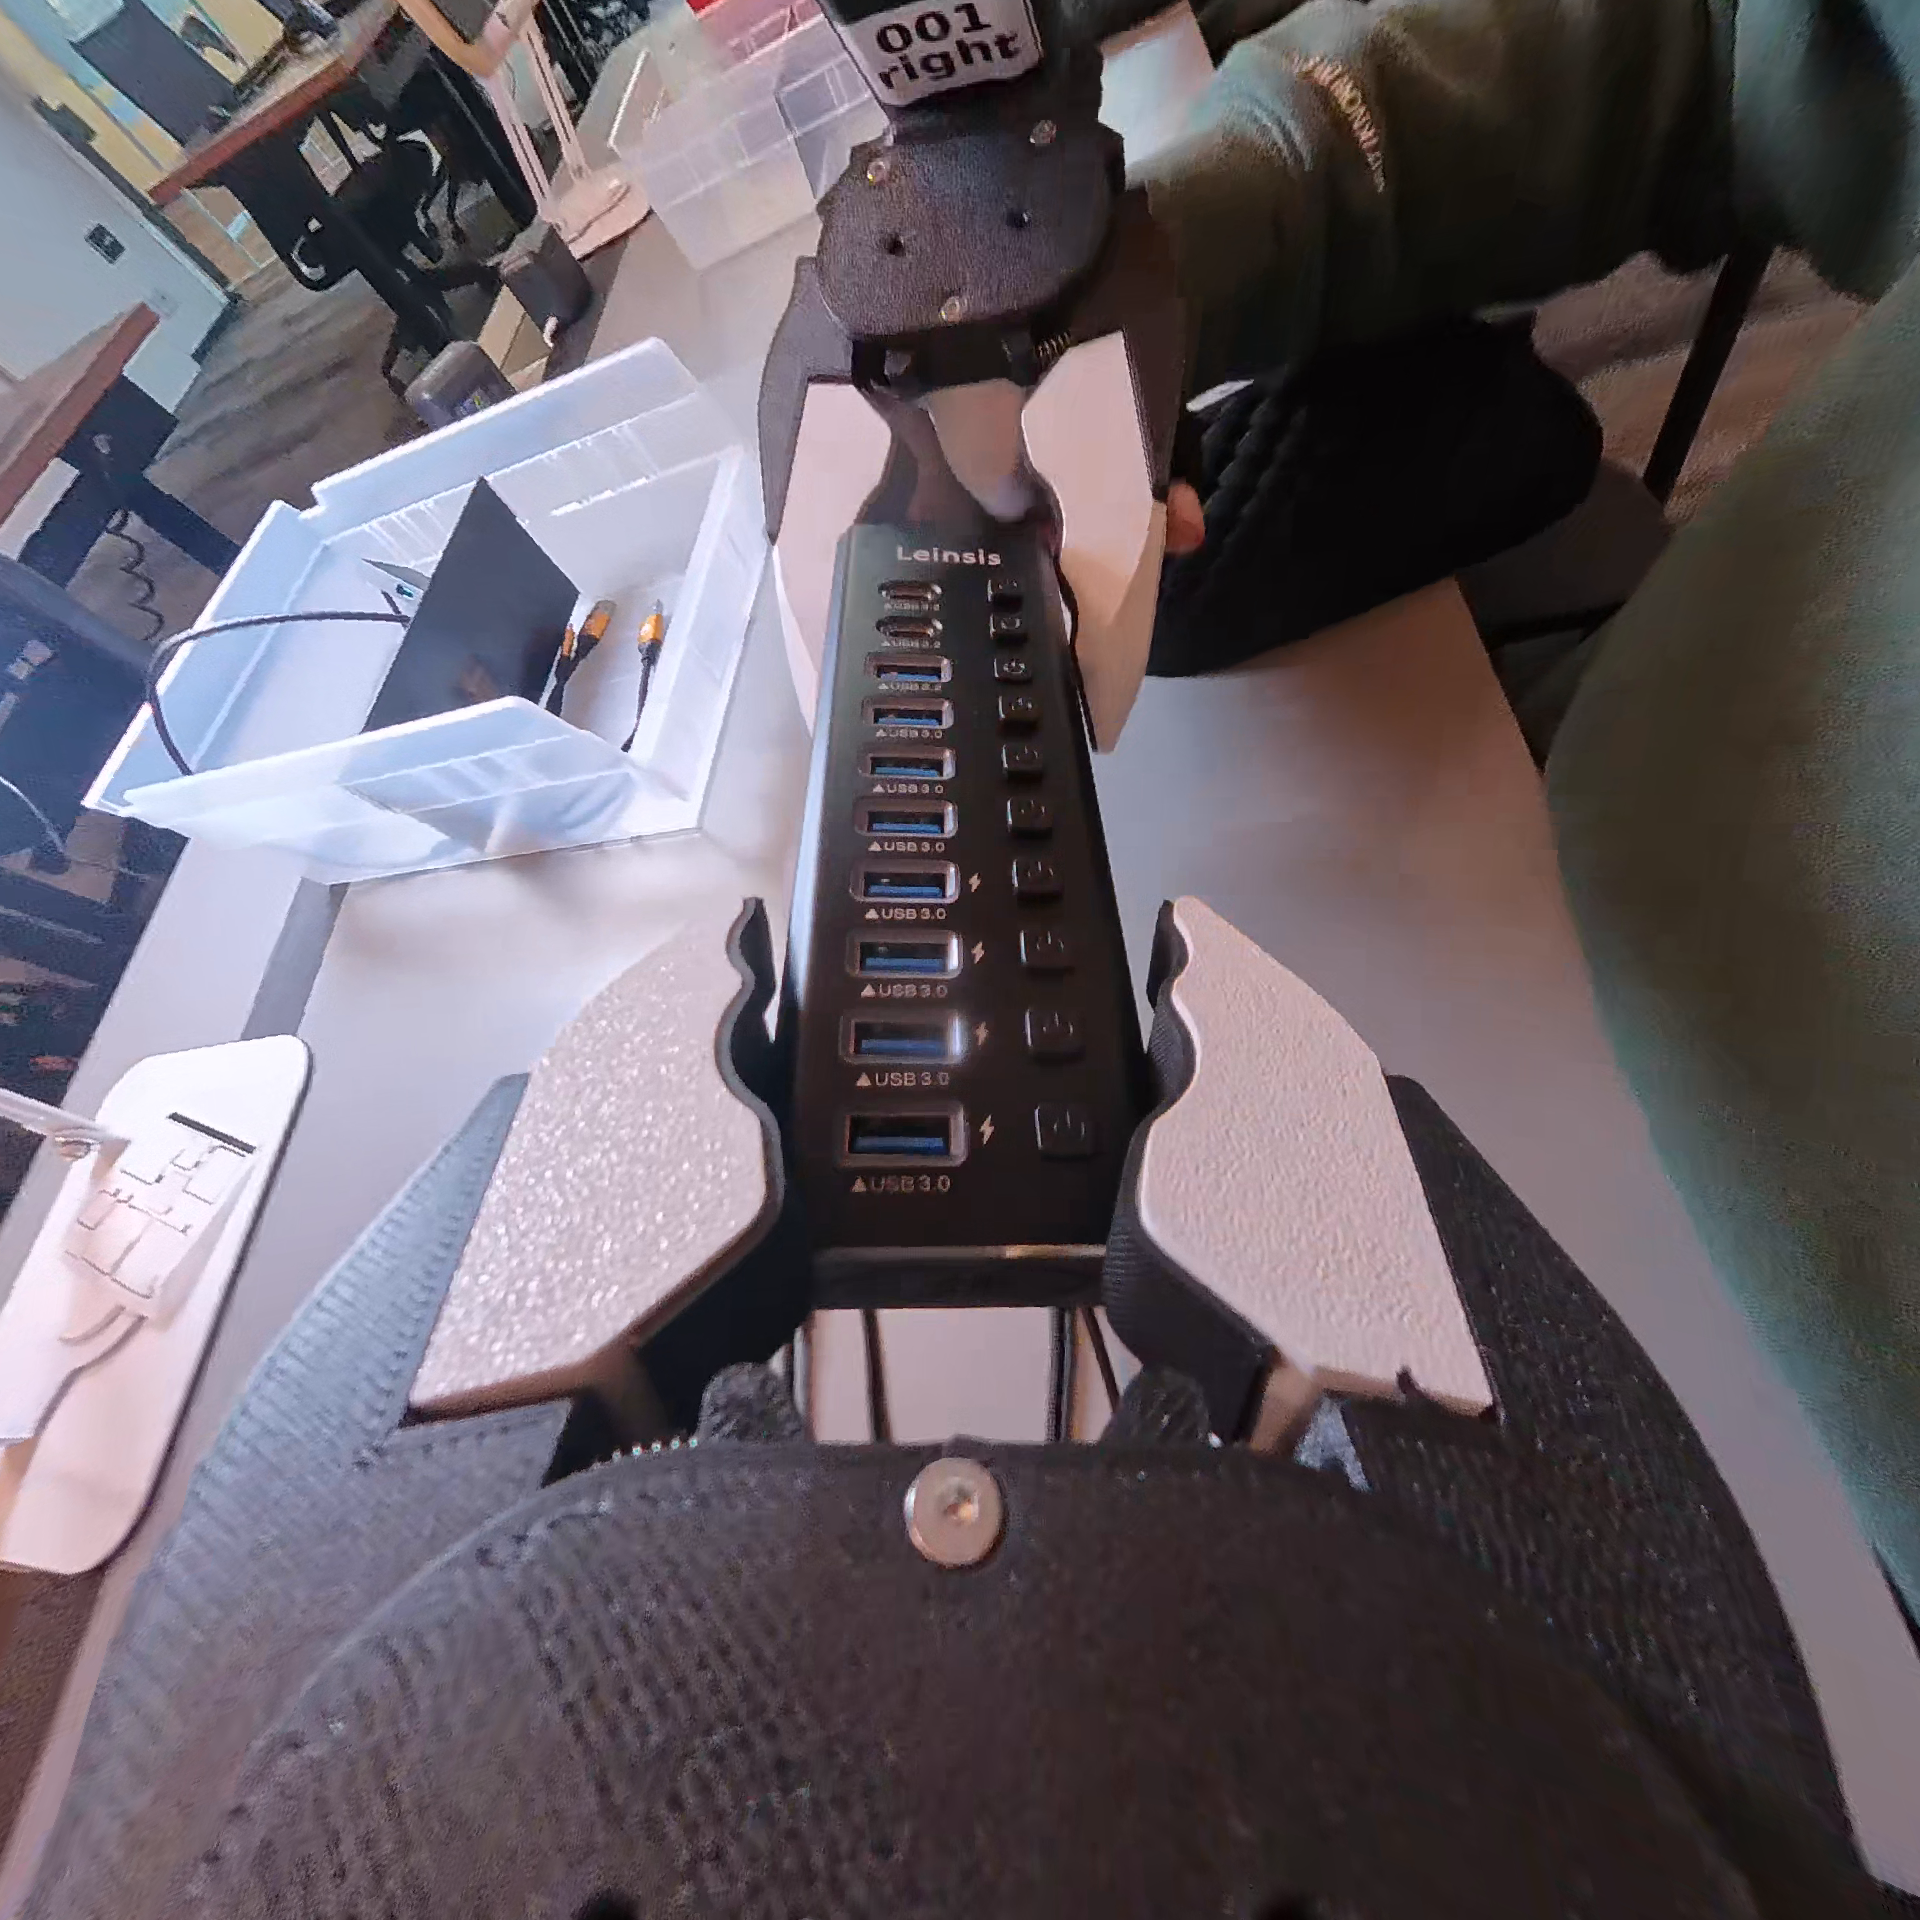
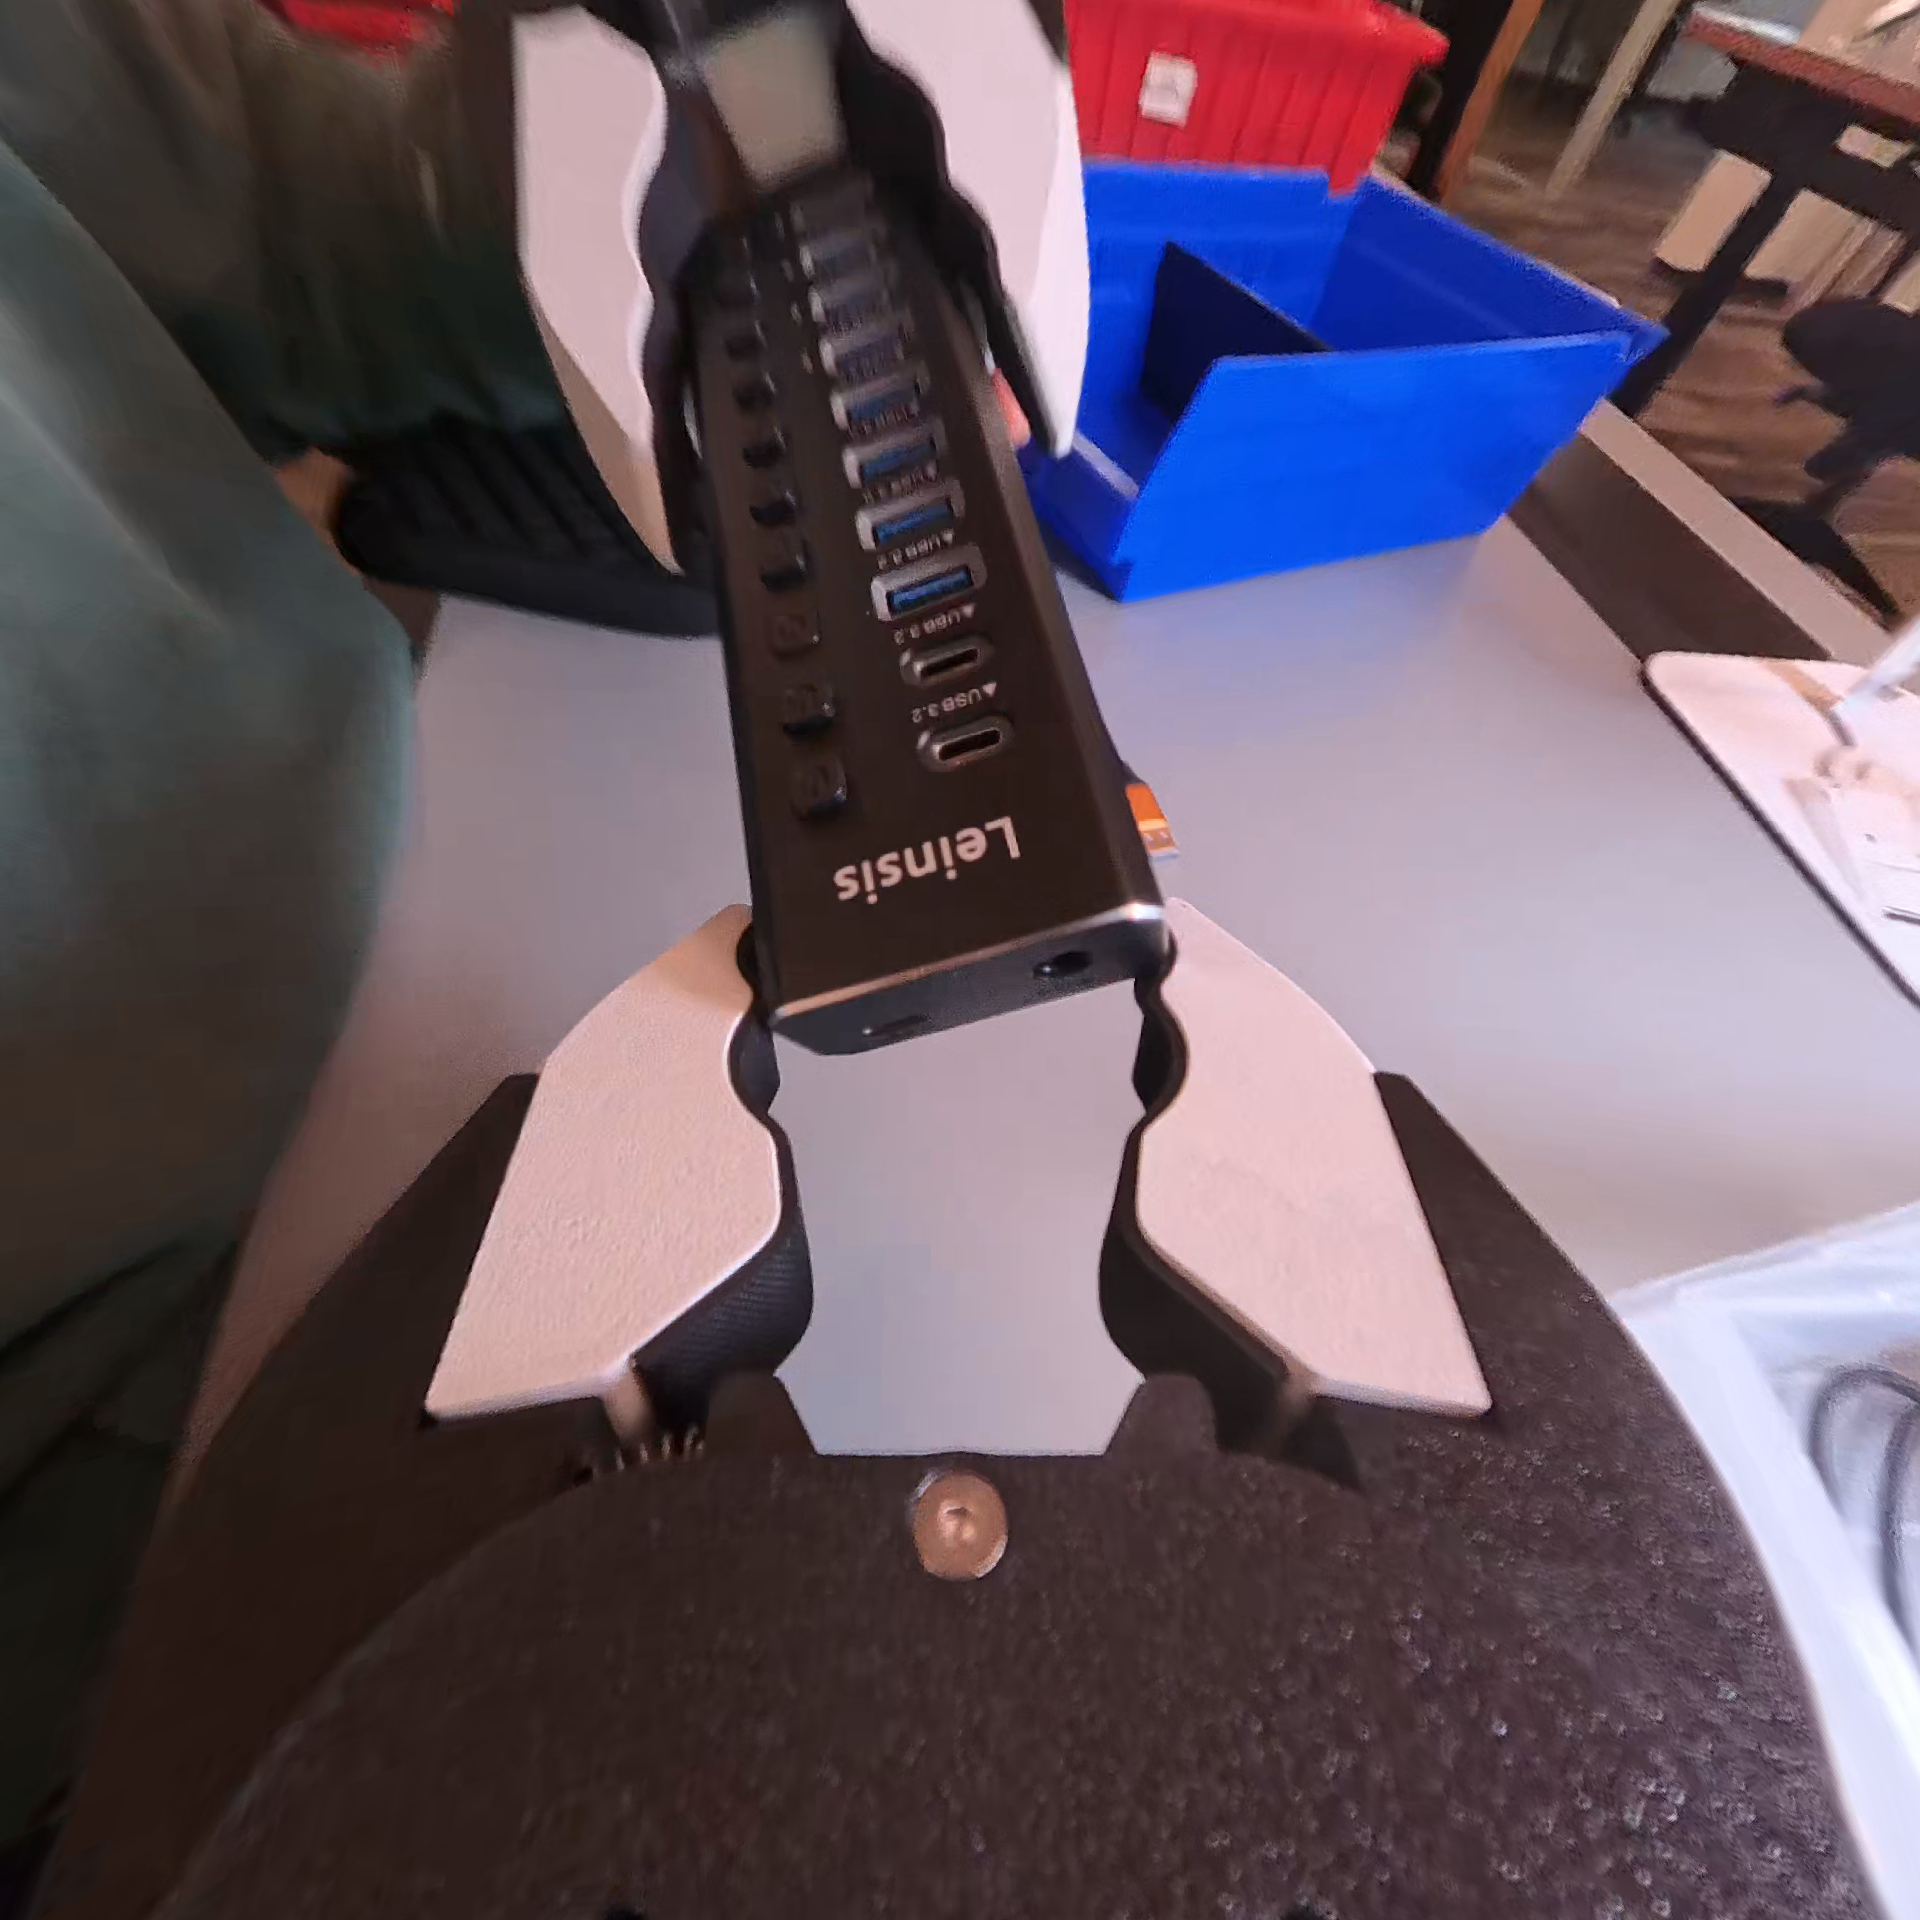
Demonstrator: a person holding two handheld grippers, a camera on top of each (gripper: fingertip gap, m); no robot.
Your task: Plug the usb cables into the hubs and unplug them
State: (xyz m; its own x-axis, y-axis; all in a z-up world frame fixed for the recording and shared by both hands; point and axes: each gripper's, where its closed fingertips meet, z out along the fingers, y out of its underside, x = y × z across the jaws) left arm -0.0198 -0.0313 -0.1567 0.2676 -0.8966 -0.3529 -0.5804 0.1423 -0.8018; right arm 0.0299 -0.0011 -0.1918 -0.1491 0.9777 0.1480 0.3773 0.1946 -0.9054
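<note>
A long black USB hub (image 1: 935, 883) with a row of empty ports and buttons is held between both grippers above the grey table (image 1: 1351, 935). My left gripper (image 1: 961, 997) is shut on its near end. My right gripper (image 1: 956, 520) faces me at the hub's far end. In the right wrist view my right gripper (image 2: 956, 951) has its fingertips (image 2: 727, 966) against the sides of the hub (image 2: 914, 727) at its end face. My left gripper (image 2: 831, 260) is blurred at the other end. Orange-and-black USB cables (image 1: 603, 644) lie in a bin. An orange plug (image 2: 1148, 816) shows beside the hub.
A translucent white bin (image 1: 260, 790) with a black divider stands at the left. A white hub (image 1: 156, 1195) lies on a white mat (image 1: 62, 1455). A blue bin (image 2: 1351, 468) and a red bin (image 2: 1247, 83) stand beyond. A person's green sleeve (image 1: 1714, 831) is at the right. Some 8 centimetres of space lies between my two pairs of fingers.
</note>
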